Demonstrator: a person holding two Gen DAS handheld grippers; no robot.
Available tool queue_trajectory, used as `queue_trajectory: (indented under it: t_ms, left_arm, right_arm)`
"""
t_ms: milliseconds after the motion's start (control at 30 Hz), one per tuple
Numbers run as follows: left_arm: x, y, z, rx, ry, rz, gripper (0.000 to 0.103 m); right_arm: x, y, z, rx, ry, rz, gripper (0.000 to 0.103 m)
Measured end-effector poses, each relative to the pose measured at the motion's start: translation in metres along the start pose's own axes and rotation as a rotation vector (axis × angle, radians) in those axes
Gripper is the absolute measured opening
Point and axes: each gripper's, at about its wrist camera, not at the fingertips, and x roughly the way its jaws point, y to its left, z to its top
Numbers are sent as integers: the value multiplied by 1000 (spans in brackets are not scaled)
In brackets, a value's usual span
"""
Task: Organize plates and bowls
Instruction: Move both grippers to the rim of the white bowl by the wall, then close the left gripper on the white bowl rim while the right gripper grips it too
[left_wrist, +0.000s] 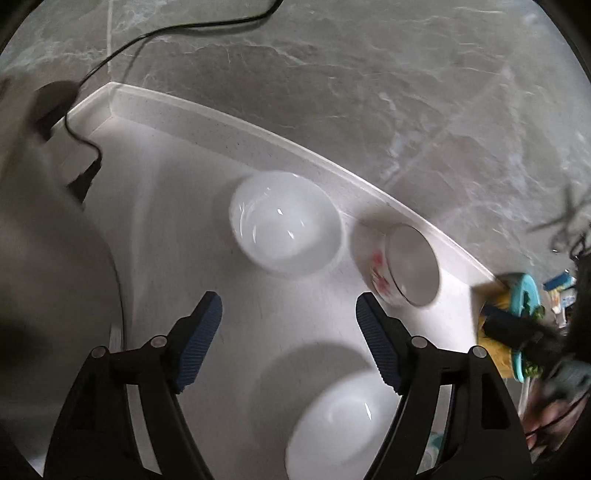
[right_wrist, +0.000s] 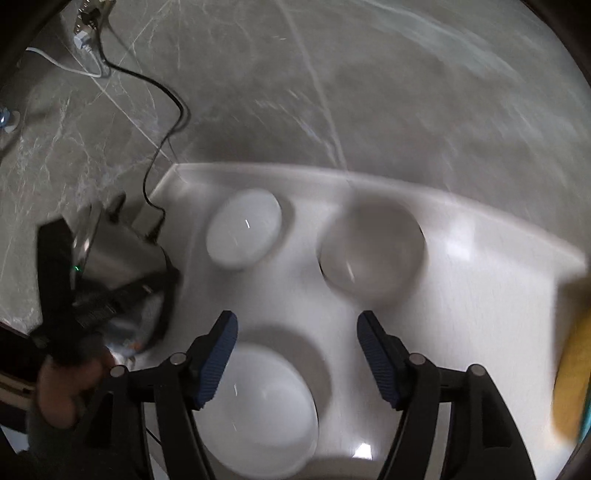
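Bowls spread on a white table (left_wrist: 192, 155), both grippers held above with jaws released.

In the left wrist view, the left gripper (left_wrist: 288, 339) is seen gaping and empty, with a white bowl (left_wrist: 286, 227) at frame centre, a red-flowered bowl (left_wrist: 397, 269) just to its right near the table's back edge, and a second white bowl (left_wrist: 343, 424) at the lower middle. In the right wrist view, the right gripper (right_wrist: 297, 354) is likewise parted, with nothing gripped; a white bowl (right_wrist: 258, 410) is partly covered by its left finger. A black cable (left_wrist: 110, 59) is seen at upper left.
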Motion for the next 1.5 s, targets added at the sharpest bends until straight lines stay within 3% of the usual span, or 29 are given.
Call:
queue_trajectory:
  t_ms: [100,200,633,667,833,1200,1300,1500]
  left_arm:
    - [25,5,30,5,17,44,74]
    - [45,16,42,-17,38,67,74]
    - [108,50,54,-60,105,85,71]
    - [111,50,55,-55,107,87,68]
    - [125,50,55,-46,129,79,28]
    - [138,41,59,-5,142,71,11]
    - [139,37,59,6,143,73,10]
    - [139,25,56,15,135,80,10]
  right_arm:
    - [24,15,43,-39,43,-17,68]
    - [61,29,67,-60,99,-27,51]
    - [176,31,88,-54,248,-97,51]
    - [180,30,87,-53,252,-100,51]
    - [201,27,86,-59,279,-125,46]
    - [214,41,95,-143,282,-184,28]
    - [212,44,93,-167,279,-187,17]
    - [212,43,92,-177,286,-188,16]
